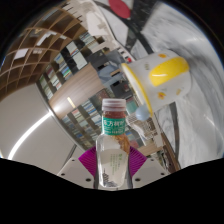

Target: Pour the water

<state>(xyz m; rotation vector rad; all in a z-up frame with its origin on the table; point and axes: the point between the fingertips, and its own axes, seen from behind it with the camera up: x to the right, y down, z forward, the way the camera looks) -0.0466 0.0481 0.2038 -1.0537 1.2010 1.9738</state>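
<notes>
Tongs (pixel 112 172) clench a small clear water bottle (pixel 112 145), the purple pads (pixel 90 162) pressing on its lower body from either side. It is lifted off any support, with a tilted room swinging behind it, so the whole view is clearly canted. A white cap (pixel 113 103) sits on the bottle's neck above a green label (pixel 113 125); whether it is screwed tight or merely resting there cannot be told.

Just beyond the bottle and up to one side is a white cup with yellow markings (pixel 160 78), lying at a slant in the view with its side and base toward the camera. What it rests on is not visible, and its mouth is turned away, so its contents are hidden.

Judging by this, the pick-up is done and the bottle has been brought near the cup, but no stream of water shows. The pour itself appears to be still ahead, and a cap left on would block it.
</notes>
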